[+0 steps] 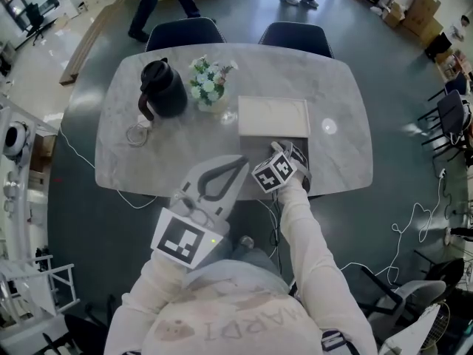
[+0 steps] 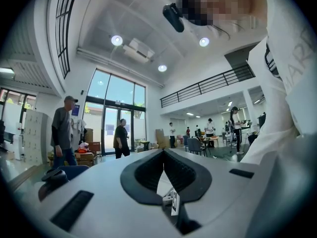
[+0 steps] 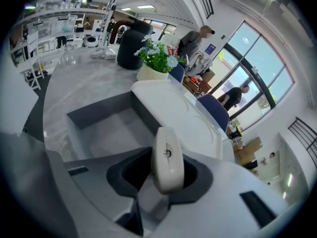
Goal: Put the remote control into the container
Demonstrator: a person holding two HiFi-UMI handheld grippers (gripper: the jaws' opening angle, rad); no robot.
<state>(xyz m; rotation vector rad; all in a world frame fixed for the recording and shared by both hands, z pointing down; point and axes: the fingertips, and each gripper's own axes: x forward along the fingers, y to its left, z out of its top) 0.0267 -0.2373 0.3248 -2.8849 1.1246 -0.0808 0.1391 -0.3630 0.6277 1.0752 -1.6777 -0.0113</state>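
Between right gripper (image 3: 163, 175) jaws: remote control (image 3: 167, 152), white, stood on end, pinched tight from both sides.
Right under right gripper: container (image 3: 94, 112), grey box w/ open top; remote control held over it, not in yet.
Just past right gripper: lid (image 1: 272, 117), white & flat, lying on table (image 1: 148, 161), touching far edge of container.
Further past right gripper, off to its left: flowers (image 1: 209, 80) in small pot, then black jug (image 1: 162, 87) w/ handle, both on table.
On left of right gripper: left gripper (image 1: 235, 165), closer to the body, pointing out flat.
Left gripper jaws: tips pressed together, empty.
Ahead of left gripper: big room w/ tall windows, people (image 2: 62, 133) walking well apart from it.
Far side of table from both grippers: 2 dark chairs (image 1: 185, 32), pushed in close.
Behind right gripper: white sleeve (image 1: 310, 242), reaching out to table edge.
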